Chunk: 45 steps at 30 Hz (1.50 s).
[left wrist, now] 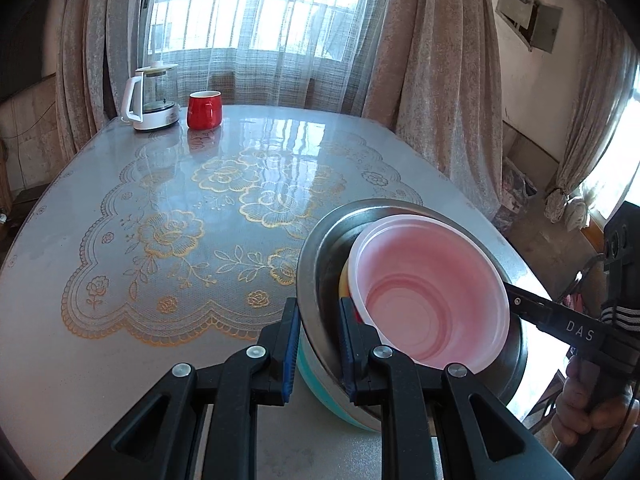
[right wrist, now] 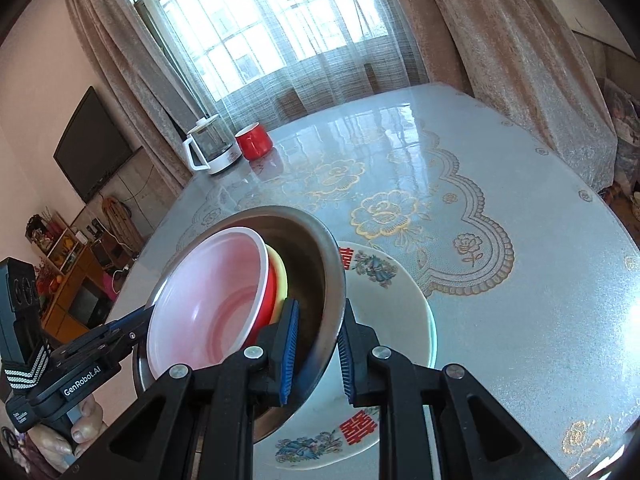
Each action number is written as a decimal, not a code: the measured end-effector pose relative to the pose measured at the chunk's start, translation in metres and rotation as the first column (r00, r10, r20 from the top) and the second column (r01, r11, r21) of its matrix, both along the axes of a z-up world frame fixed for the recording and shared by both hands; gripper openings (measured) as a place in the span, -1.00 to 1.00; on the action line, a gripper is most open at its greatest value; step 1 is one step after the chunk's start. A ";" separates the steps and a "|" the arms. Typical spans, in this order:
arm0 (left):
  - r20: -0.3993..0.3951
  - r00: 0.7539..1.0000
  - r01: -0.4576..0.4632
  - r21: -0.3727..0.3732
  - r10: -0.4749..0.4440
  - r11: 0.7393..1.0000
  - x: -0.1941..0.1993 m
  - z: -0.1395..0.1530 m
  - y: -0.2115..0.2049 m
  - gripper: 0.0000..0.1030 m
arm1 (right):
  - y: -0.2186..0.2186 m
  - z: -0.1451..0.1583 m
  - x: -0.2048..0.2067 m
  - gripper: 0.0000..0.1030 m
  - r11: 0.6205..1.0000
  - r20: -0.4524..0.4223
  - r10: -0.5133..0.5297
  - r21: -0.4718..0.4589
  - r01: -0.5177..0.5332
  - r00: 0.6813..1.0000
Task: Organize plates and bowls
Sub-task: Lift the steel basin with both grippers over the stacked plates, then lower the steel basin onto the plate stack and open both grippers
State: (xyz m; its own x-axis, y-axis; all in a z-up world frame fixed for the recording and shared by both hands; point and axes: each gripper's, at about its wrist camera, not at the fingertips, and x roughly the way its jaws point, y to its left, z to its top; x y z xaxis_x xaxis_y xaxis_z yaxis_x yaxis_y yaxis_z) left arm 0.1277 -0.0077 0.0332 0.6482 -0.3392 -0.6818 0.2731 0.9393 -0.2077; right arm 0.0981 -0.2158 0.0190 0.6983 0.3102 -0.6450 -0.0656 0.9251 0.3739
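Left tongs [left wrist: 318,350] are clamped on the rim of the steel bowl [left wrist: 320,280], and the right tongs [right wrist: 318,350] are clamped on the opposite rim of the same bowl, which is held tilted above the desk [left wrist: 160,360] near its front edge. Below the bowl, a floral white plate [right wrist: 400,312] rests on the desk. Nested inside the steel bowl are a pink bowl [left wrist: 432,292], a red bowl [right wrist: 270,288] and a yellow bowl [right wrist: 282,276]; a white kettle [left wrist: 150,98] and a red mug [left wrist: 205,110] stand at the far left corner.

Right claw [right wrist: 316,350] straddles steel bowl [right wrist: 316,256] rim.
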 end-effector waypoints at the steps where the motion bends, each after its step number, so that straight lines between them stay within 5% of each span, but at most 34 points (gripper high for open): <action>1: -0.003 1.000 0.005 0.004 -0.005 1.000 0.001 -0.002 -0.003 -0.64 | -0.002 -0.003 0.002 -0.61 1.000 -0.006 -0.007 -0.002 0.007 1.000; 14: -0.060 0.997 0.039 0.024 -0.038 0.999 0.011 -0.025 -0.019 -0.62 | -0.017 -0.033 0.009 -0.61 0.999 -0.069 -0.050 0.009 0.051 0.996; 45: -0.047 0.999 0.027 0.045 -0.025 0.999 0.002 -0.023 -0.022 -0.57 | -0.032 -0.033 -0.007 -0.52 0.994 -0.042 -0.070 0.087 0.073 0.997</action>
State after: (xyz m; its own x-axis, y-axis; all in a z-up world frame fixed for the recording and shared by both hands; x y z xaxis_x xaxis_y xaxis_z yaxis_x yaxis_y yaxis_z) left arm 0.1301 -0.0293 0.0100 0.6070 -0.3235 -0.7259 0.2887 0.9408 -0.1778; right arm 0.0906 -0.2476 -0.0135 0.6956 0.3173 -0.6445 0.0155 0.8904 0.4550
